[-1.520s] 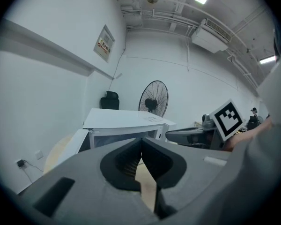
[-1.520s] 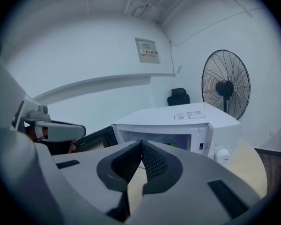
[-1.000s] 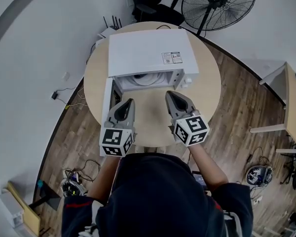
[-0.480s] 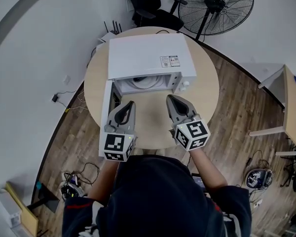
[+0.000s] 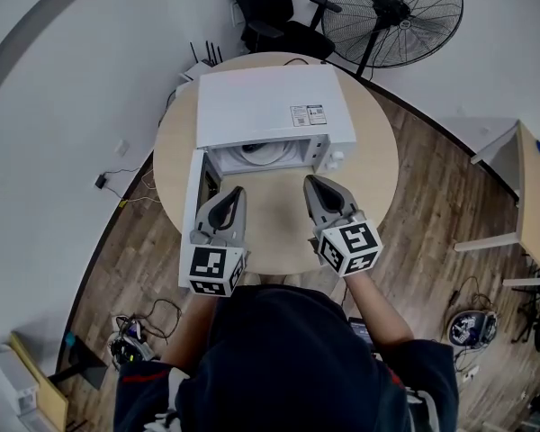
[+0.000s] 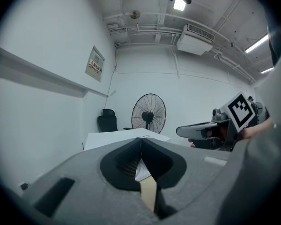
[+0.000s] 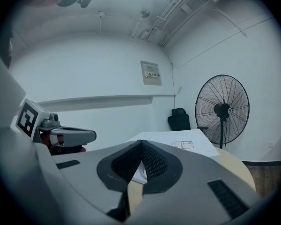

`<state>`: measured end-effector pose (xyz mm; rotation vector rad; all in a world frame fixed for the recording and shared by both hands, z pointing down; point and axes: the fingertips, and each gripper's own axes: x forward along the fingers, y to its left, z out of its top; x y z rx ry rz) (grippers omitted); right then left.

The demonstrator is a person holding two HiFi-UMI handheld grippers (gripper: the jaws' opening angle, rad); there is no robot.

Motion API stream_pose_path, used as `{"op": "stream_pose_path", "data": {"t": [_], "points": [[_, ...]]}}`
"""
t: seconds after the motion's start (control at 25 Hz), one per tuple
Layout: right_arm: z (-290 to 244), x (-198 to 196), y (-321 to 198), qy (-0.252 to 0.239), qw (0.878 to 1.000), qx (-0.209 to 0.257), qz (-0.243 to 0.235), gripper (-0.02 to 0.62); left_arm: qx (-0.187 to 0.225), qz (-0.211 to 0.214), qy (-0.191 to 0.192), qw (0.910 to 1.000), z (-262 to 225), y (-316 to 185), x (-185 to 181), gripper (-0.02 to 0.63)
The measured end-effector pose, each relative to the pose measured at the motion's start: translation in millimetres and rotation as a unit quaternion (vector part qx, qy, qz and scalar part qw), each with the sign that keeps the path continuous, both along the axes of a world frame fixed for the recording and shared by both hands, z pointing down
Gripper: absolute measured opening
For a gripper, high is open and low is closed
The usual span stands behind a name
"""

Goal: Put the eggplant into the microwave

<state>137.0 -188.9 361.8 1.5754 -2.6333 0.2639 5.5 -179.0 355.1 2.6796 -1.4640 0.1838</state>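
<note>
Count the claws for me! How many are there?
2. The left claw hovers over the round table near the open microwave; the right claw is beside it, also pointing at the microwave. Both are shut.

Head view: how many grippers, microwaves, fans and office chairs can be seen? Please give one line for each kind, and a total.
Grippers: 2 (left gripper, right gripper)
Microwave: 1
Fan: 1
Office chair: 1
Total: 5

Head view steeply down over round table (image 5: 274,216), both gripper views low, nearly level, sharing microwave (image 5: 270,106) and fan (image 5: 396,16)
</note>
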Motion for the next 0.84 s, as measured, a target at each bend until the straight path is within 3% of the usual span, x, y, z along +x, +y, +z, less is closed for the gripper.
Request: {"op": "stream_pose_path", "data": {"t": [0.84], "points": [[0.4, -7.9, -0.8, -0.002, 1.000, -0.003, 0.003, 0.011, -0.012, 0.000, 0.014, 0.9998, 2.7, -2.9, -9.0, 0.017]]}}
